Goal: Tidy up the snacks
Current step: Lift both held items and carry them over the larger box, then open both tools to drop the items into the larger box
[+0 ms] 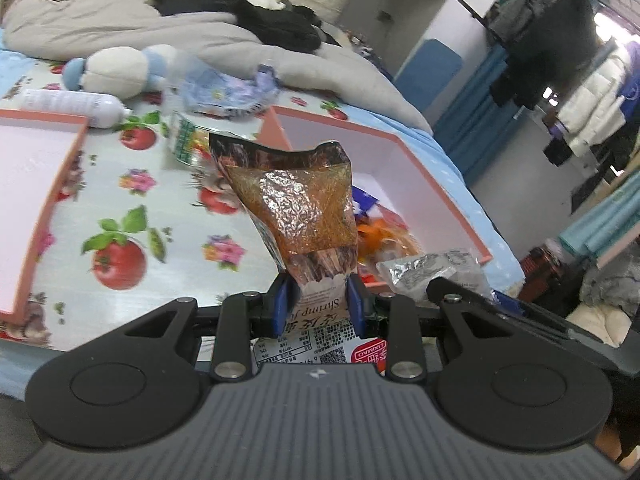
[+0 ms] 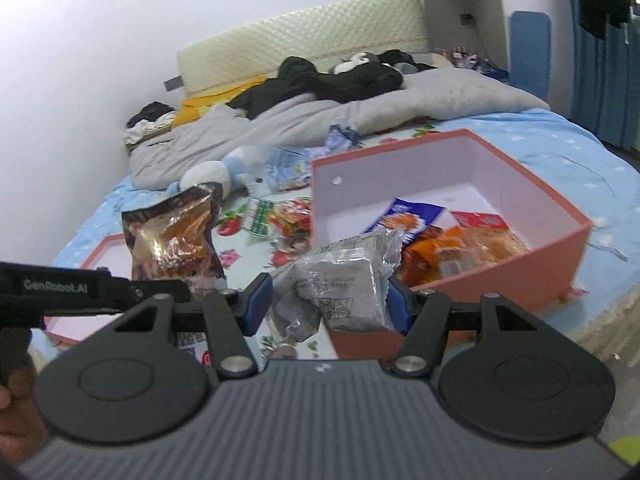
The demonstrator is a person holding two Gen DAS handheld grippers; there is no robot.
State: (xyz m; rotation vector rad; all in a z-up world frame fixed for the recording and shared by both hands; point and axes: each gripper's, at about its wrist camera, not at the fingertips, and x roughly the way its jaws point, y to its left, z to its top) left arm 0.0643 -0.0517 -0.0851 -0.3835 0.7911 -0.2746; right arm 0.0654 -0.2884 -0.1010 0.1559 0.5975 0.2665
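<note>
Now both grippers carry snacks toward pink box: L gripper clamps shrimp bag left of box; R gripper grips grey pack at box's near wall, prob. for dropping in.

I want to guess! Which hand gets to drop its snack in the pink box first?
Probably right: the right gripper holds its silver packet at the box edge; the left gripper's brown bag sits farther.

"Shrimp" on the brown snack packet; "GenRobot.AI" on the left gripper.
</note>
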